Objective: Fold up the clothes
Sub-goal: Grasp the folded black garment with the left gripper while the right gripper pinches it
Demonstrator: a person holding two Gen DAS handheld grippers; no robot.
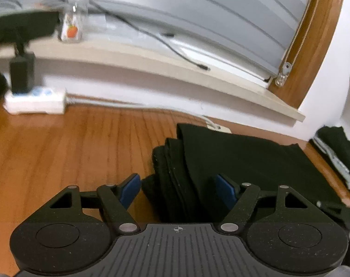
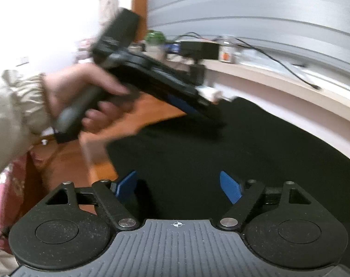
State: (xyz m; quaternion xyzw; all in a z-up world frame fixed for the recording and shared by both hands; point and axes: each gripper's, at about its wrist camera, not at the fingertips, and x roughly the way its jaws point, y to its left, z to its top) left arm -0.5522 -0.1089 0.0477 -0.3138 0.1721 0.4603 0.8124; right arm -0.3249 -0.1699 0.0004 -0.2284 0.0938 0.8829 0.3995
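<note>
Folding black garment (image 1: 244,161) on wooden table (image 1: 59,150); cloth soft, limp, probably light; pinch stacked folded edge; left gripper (image 1: 177,189) and right gripper (image 2: 178,185) jaws apart, empty

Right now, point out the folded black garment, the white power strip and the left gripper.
folded black garment (image 1: 244,161), left wrist view, top layer.
white power strip (image 1: 36,102), left wrist view, casing.
left gripper (image 2: 217,120), right wrist view, between fingers.
</note>
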